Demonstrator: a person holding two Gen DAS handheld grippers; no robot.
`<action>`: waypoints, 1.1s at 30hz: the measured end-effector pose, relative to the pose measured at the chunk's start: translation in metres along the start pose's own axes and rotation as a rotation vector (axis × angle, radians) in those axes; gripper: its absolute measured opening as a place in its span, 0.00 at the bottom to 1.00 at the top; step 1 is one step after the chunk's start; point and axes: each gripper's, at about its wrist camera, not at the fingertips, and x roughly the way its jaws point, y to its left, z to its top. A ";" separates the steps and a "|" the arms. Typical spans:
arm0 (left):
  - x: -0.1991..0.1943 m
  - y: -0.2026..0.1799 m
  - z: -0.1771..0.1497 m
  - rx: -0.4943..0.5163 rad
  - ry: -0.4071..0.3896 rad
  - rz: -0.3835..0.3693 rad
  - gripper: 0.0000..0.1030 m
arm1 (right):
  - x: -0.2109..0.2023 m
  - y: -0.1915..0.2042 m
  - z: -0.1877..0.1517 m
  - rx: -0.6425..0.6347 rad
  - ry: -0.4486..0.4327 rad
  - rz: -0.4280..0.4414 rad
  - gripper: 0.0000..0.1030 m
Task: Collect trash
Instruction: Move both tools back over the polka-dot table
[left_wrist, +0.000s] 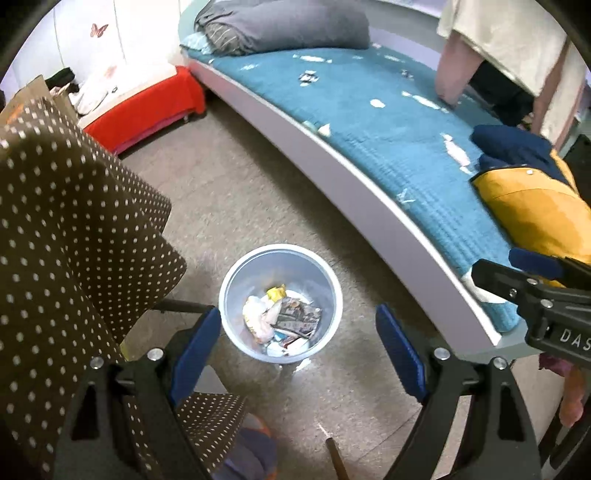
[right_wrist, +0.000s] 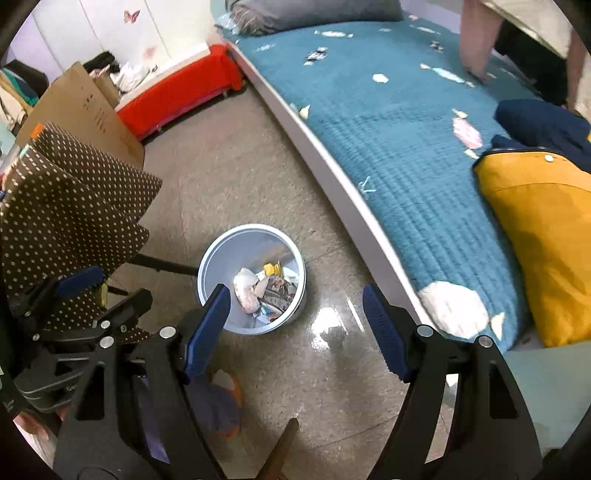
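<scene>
Since both tools hang empty above the floor, the step in hand looks like going back for more litter, and it is done well by choosing one scrap and bringing a tool down over it squarely with the fingers either side before closing. The bed (right_wrist: 388, 122), up and to the right of the tools, carries the remaining candidates: small pale scraps (right_wrist: 380, 78) lie scattered on its blue cover, well apart from either tool. The bin (left_wrist: 280, 254) stands on the floor straight ahead of and below the left tool (left_wrist: 297, 343), already holding crumpled wrappers (left_wrist: 280, 314); from the right tool (right_wrist: 295, 325) it sits ahead and slightly left. A dotted cloth (left_wrist: 74, 221) hangs close on the left tool's left side, so I would swing away from it. Both tools stand wide apart, nothing between the blue pads, touching nothing.
</scene>
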 end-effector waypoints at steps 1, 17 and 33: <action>-0.006 -0.003 0.000 0.008 -0.013 -0.001 0.82 | -0.006 -0.001 -0.001 0.004 -0.014 -0.004 0.71; -0.131 0.004 -0.003 0.028 -0.281 -0.034 0.82 | -0.122 0.015 -0.013 0.041 -0.270 0.002 0.72; -0.241 0.079 -0.028 -0.076 -0.487 0.044 0.82 | -0.187 0.109 -0.012 -0.115 -0.433 0.105 0.78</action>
